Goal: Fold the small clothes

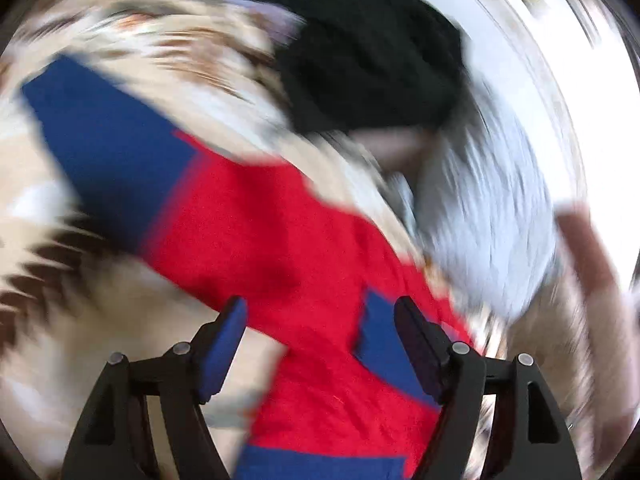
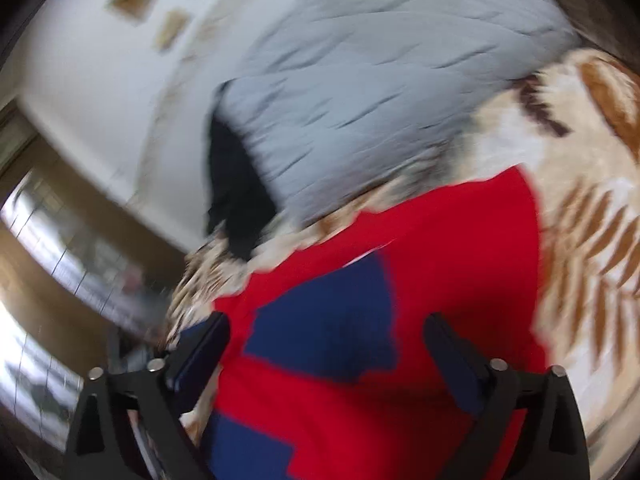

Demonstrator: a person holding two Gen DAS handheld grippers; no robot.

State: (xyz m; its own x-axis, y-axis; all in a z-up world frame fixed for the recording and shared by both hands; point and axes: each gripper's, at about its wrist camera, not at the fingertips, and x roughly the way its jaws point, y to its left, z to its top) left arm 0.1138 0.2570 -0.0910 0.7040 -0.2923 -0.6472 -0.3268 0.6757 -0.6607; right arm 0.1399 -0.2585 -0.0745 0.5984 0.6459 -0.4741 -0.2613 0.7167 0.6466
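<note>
Tongs (image 1: 320,320) near black garment (image 1: 372,60), quilt (image 2: 380,60)

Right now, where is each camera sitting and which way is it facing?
Left wrist: rides behind the open left claw, looking down along it at the red and blue garment on the patterned blanket, black clothing beyond; only claw fingers show.
Right wrist: rides behind the open right claw, looking down at the garment's blue patch, grey quilt and wall beyond; only claw fingers show.
Shared: garment, blanket, quilt, black clothing; both blurred.
</note>
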